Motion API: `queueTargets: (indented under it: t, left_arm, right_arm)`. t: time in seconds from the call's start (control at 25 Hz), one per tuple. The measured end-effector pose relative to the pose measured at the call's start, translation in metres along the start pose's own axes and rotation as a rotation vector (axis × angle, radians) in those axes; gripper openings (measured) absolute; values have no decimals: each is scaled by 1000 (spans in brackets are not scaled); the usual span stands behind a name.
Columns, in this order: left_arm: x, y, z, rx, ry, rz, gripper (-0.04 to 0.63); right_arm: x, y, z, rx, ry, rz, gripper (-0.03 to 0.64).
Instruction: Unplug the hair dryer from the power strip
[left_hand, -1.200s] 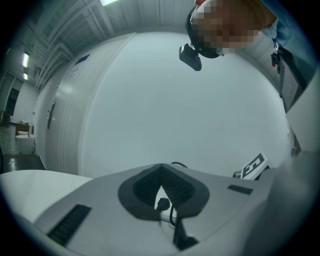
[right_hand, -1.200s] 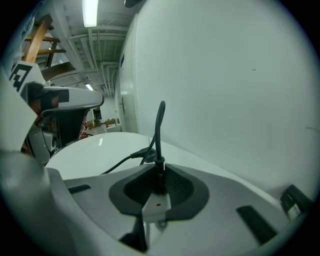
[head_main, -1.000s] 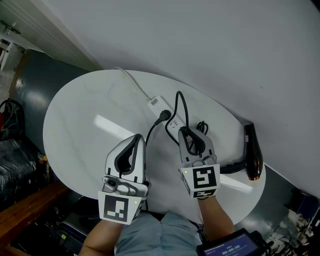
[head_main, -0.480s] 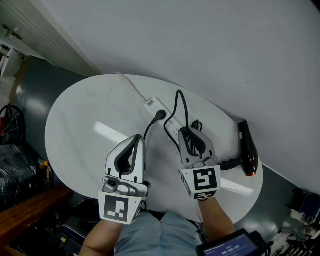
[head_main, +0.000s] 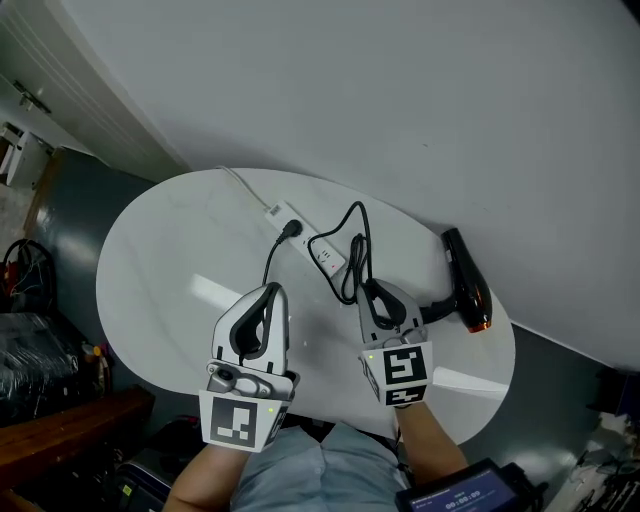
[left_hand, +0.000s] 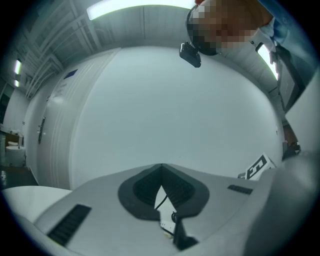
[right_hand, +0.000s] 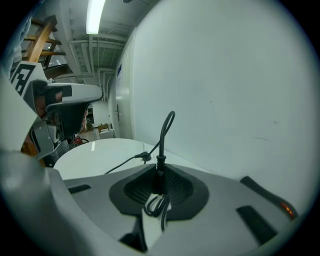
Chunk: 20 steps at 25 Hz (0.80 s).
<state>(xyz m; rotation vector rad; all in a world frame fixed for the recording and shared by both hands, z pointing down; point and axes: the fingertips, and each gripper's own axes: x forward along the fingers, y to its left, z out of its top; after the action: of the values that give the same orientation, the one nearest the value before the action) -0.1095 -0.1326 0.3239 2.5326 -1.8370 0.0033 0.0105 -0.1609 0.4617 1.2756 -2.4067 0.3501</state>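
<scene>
Hair dryer (head_main: 467, 292) is lying flat at the table's (head_main: 160, 270) far right edge, close to the wall (head_main: 420, 100), handle aimed back toward my R gripper (head_main: 374, 292). Power strip (head_main: 318, 247) sits diagonal near the far edge, about mid-table, and its white lead (head_main: 245, 188) runs off over the far left edge. R gripper view is clear: jaws are narrowed and clamped on a black plug (right_hand: 159, 179). It's held upright w/ the strain relief on top, and the cord (head_main: 360, 225) arcs up and over from it. In the head view that gripper's tips are just beside the strip's near end, w/ a small coil of black cord next to them. Can't tell from any view whether the prongs are clear of the socket; there's white under the plug, but it could be strip or table. L gripper (head_main: 274, 292) hangs over the table's near side, pointing at the strip, tips together, nothing pinched between them as far as I see. Through its gap I only get a sliver of strip and cord beyond. A second plug (head_main: 291, 229) sits in the strip's far-left end, and its black cord runs toward the near edge and passes out of sight at the L gripper.
</scene>
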Motion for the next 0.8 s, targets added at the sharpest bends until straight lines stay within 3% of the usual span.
queueTargets:
  t: [0.24, 0.36, 0.56, 0.8]
  left_arm:
    - [-19, -46, 11, 3, -3, -22, -2]
    - [-28, -61, 19, 37, -30, -21, -2]
    - [-39, -73, 36, 65, -78, 7, -2]
    - [-50, -67, 66, 91, -140, 50, -2]
  right_arm:
    - [-33, 8, -46, 58, 67, 46, 51]
    - [-45, 10, -43, 48, 44, 64, 121]
    - [-63, 6, -13, 24, -48, 68, 127]
    - [-90, 11, 60, -19, -209, 71, 127]
